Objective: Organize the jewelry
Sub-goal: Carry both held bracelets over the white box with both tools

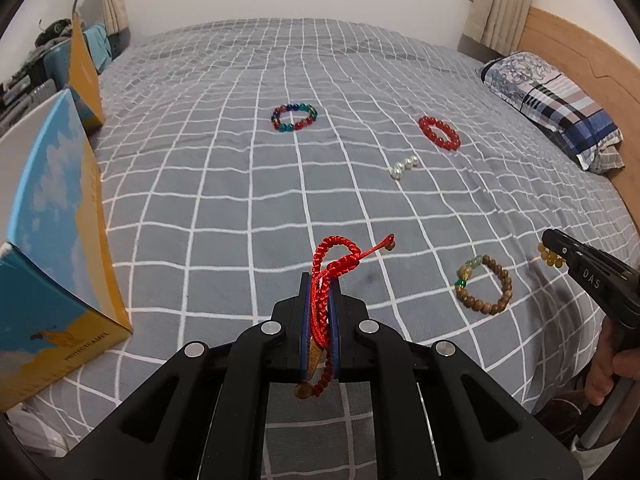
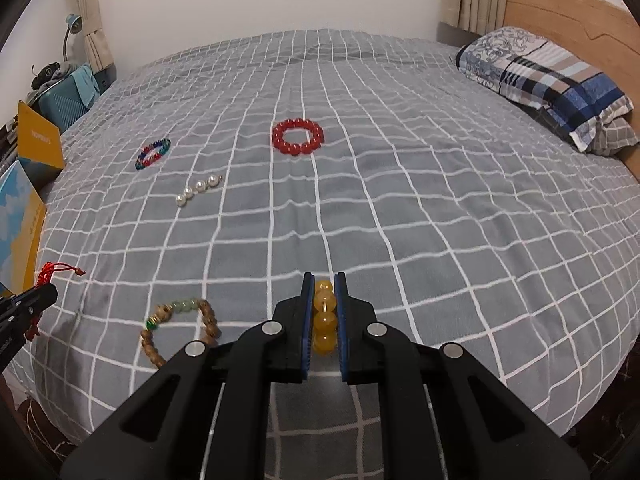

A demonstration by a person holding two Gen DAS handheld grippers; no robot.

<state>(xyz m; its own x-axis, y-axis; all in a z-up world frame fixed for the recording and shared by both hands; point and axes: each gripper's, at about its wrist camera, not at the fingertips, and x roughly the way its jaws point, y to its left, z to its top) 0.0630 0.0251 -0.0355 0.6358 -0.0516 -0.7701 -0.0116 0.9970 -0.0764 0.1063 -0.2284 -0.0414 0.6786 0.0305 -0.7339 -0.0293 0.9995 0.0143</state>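
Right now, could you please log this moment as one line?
left gripper: shut on red cord bracelet | right gripper: shut on yellow bead bracelet | wooden bead bracelet: on bed

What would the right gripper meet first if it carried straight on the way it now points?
Probably only the bedspread: the right gripper, its jaws shut on the yellow bead bracelet, tilts down at bare checked cloth. The red bead bracelet lies farther off, leftward.
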